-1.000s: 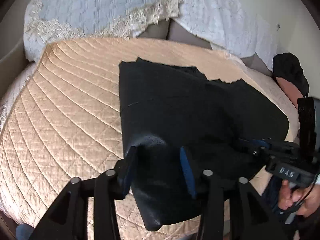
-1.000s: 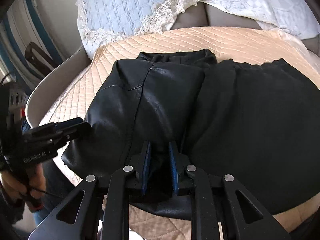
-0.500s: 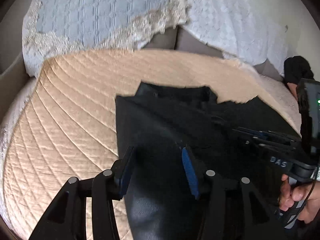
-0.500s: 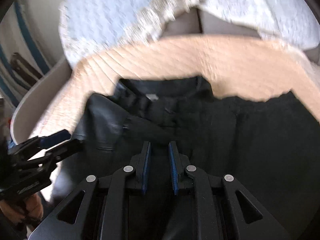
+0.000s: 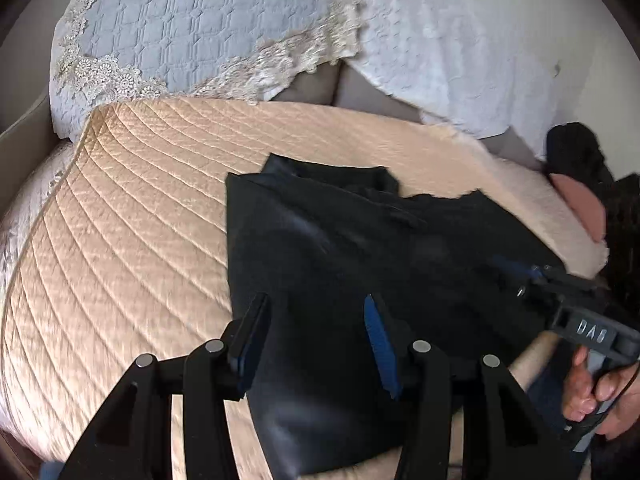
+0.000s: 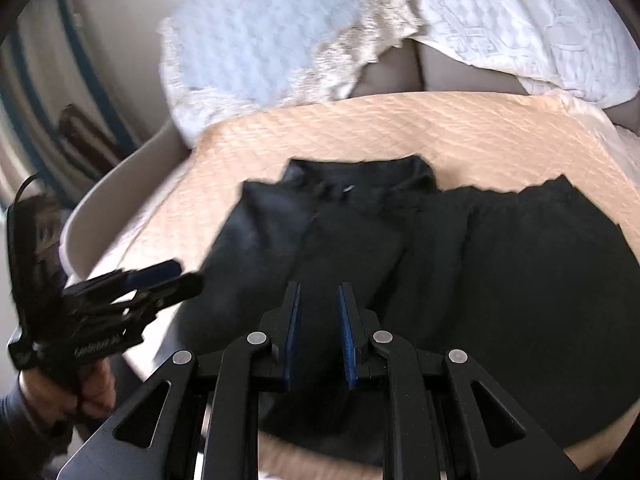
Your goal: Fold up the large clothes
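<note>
A large black garment [image 5: 360, 248] lies spread on the beige quilted bed cover [image 5: 128, 220]; it also shows in the right wrist view [image 6: 500, 280], its collar end toward the pillows. My left gripper [image 5: 314, 316] is open and hovers over the garment's left part, holding nothing. My right gripper [image 6: 318, 300] has its blue-padded fingers a narrow gap apart above the garment's near edge; dark cloth shows between them, but a grip cannot be told. Each gripper shows in the other's view: right [image 5: 532, 276], left [image 6: 160, 276].
Pale blue lace-edged pillows [image 5: 192, 28] and a white pillow [image 5: 460, 40] lie at the bed's head. A dark item and a pink cushion [image 5: 580, 200] sit at the right edge. A curved bed frame [image 6: 112, 208] runs along the left.
The folded-over leather flap has been laid flat across the garment. Both grippers have pulled back and up from the cloth; the right gripper's fingers have opened slightly.
</note>
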Available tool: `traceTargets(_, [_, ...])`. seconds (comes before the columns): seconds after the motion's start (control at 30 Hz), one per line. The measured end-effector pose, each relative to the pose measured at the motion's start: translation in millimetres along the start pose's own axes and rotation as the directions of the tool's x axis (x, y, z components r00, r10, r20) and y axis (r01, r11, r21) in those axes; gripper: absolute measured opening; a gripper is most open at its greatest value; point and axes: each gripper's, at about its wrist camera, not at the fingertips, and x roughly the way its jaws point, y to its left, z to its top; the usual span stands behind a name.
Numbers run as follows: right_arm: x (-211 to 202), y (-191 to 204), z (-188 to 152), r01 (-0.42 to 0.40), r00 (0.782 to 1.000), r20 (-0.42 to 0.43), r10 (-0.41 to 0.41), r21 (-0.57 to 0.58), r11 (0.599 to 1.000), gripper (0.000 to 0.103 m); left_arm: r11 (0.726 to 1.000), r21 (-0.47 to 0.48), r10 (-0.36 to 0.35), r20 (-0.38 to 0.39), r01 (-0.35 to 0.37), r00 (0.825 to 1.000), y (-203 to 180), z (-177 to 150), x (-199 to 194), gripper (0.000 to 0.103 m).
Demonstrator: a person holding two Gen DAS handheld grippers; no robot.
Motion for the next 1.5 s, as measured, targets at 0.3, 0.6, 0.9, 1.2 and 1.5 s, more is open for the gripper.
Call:
traceTargets(0.3, [30,-11,-29,0.062,0.995,-0.081,-0.058,0.045,0.997,0.017,0.999,0.033,0.023,-0.071,-0.021,0.997,-13,-27,12,0.051])
traceTargets(0.6, [30,-12,-32,0.068,0.997,-0.045,-0.067,0.025,0.997,0.017,0.998,0.038,0.046,-0.069,-0.043,0.997,-17,-25,23,0.058])
traceTargets(0.9, [-37,-58,-41,0.078,0.995,0.047,-0.090,0.209,0.975,0.046,0.994,0.107,-0.032,-0.044,0.036,0.999,-48,-18,0,0.057])
traceTargets(1.2, [-96,-147,-70,0.138,0.965,0.118,-0.233,0.526,0.839,0.050,0.987,0.146,-0.059,-0.087,0.071,0.994,-82,-12,44,0.057])
traceTargets(1.5, [-111,-188,-90,0.014,0.964,0.177,-0.197,0.710,0.704,0.053,0.990,0.128,-0.038,-0.094,0.050,0.995,-89,2,51,0.057])
